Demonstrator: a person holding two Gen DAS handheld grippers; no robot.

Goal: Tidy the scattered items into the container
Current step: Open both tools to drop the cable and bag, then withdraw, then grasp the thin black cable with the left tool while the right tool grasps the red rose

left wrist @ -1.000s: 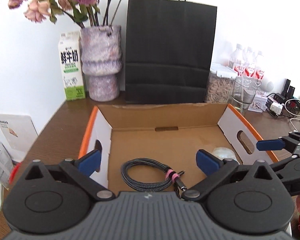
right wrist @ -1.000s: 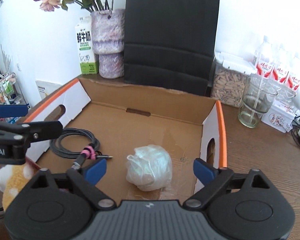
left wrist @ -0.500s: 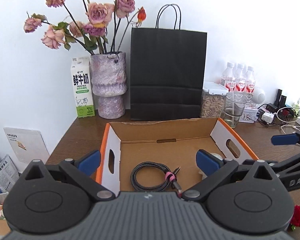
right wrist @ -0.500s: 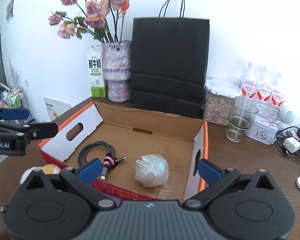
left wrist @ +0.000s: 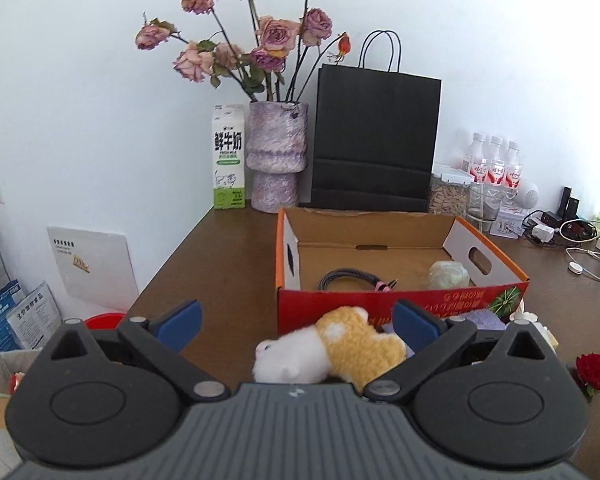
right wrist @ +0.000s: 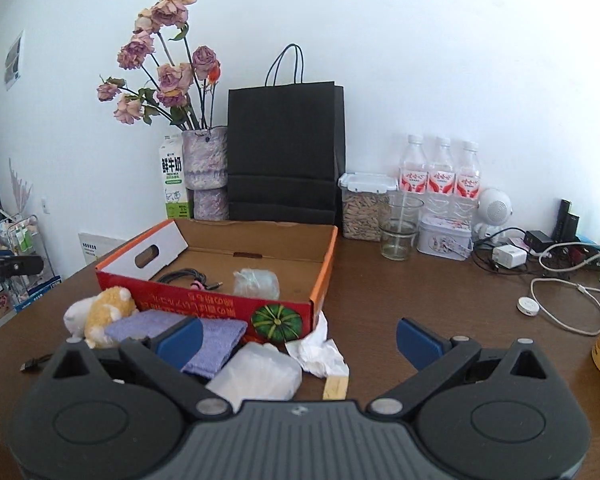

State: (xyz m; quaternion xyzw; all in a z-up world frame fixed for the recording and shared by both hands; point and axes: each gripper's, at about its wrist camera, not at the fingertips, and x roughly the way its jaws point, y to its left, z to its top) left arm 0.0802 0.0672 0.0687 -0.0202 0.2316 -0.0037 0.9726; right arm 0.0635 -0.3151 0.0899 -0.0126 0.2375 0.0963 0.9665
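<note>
2 items already lie on the floor of the cardboard box [left wrist: 484, 290]: a coiled black cable [left wrist: 350, 279] toward its left side and a crumpled clear plastic bag [left wrist: 449, 275] toward its right, well apart from each other. The box stands on the brown table [left wrist: 220, 264], its red front wall printed with a green pumpkin. Several loose things sit on the table just in front of that wall: a yellow and white plush toy [left wrist: 332, 350] at the left, a folded purple cloth [right wrist: 212, 340] touching it, a second clear plastic bag [right wrist: 258, 374] nearer the camera, a crumpled white tissue [right wrist: 320, 346] and a small pale wooden piece [right wrist: 335, 387] beside it. The left gripper [left wrist: 296, 322] has its blue pads spread wide with nothing clamped; the plush toy lies below and between them, but the pads do not press on it. The right gripper [right wrist: 298, 336] also stands wide apart, its jaws having just been opening, and holds nothing; the purple cloth sits behind its left pad and the tissue lies on the table between the pads. Behind the box stand a black paper bag [right wrist: 284, 152], a vase of dried roses [left wrist: 276, 160] and a milk carton [left wrist: 229, 158].
</note>
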